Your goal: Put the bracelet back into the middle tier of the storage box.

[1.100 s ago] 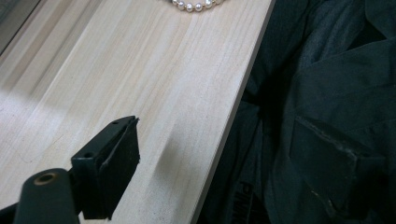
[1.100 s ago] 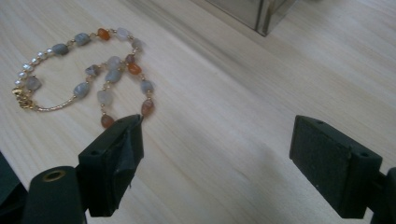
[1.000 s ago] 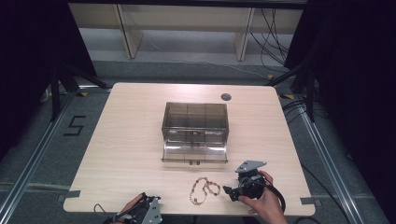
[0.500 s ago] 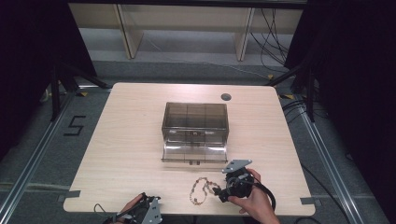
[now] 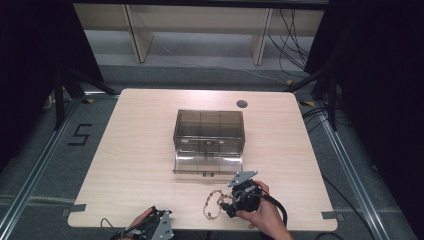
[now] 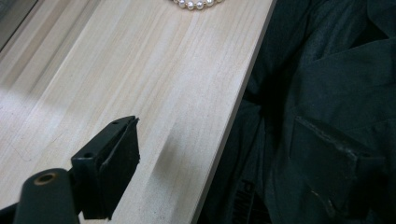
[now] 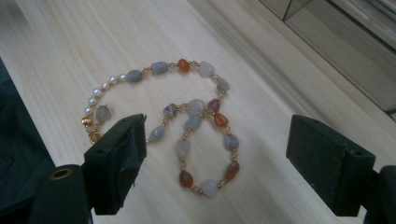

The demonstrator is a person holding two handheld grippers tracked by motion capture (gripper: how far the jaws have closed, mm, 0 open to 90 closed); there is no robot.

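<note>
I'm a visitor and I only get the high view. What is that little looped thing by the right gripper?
Observer: A beaded necklace, with grey, white and orange stones.
Operator: Has the gripper grabbed it?
Observer: No. The right gripper is open, with its jaws wide apart and framing the loop.
Operator: Anything else on the string?
Observer: Small pearls at one end, lying close to the table's near edge. They are seen from the left gripper.
</note>
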